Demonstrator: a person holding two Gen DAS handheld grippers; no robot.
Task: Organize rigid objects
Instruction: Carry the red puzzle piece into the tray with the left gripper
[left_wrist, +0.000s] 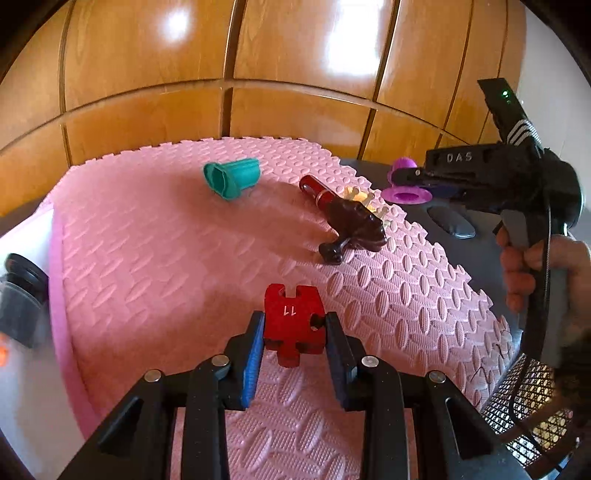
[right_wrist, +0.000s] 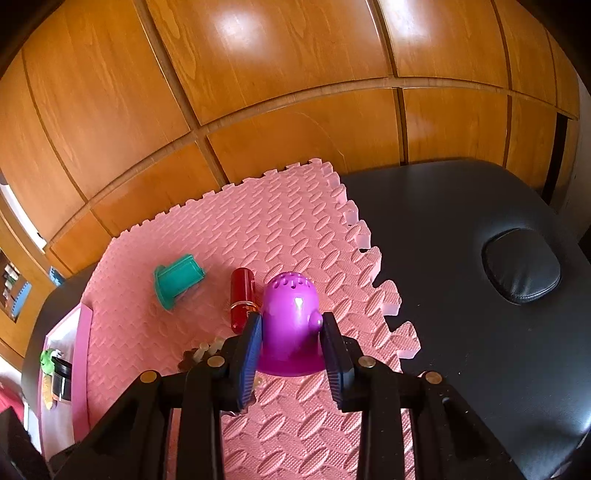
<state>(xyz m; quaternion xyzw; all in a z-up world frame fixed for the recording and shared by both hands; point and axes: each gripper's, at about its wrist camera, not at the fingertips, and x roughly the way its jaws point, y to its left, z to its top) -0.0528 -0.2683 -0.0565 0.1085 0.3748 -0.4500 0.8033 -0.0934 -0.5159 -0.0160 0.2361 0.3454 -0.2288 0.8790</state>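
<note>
My left gripper (left_wrist: 294, 325) is shut on a red puzzle-shaped block (left_wrist: 293, 325) marked 11, held just above the pink foam mat (left_wrist: 147, 258). My right gripper (right_wrist: 291, 332) is shut on a purple bell-shaped cup (right_wrist: 291, 325) above the mat's right part (right_wrist: 295, 229); it also shows in the left wrist view (left_wrist: 406, 184). A teal funnel-shaped piece (left_wrist: 231, 177) (right_wrist: 177, 278) lies on its side on the mat. A dark red tube (left_wrist: 314, 188) (right_wrist: 242, 299) lies beside a dark brown piece (left_wrist: 354, 225) and a pale toothed piece (left_wrist: 365, 201).
The mat lies on a black padded table (right_wrist: 480, 332) with an oval cushion (right_wrist: 522, 264). A pink-edged white box (right_wrist: 61, 354) at the left holds a black jar (right_wrist: 61, 378) (left_wrist: 20, 295) and small items. A black mesh basket (left_wrist: 528, 402) sits at the right. Wooden cabinet doors (right_wrist: 295, 74) stand behind.
</note>
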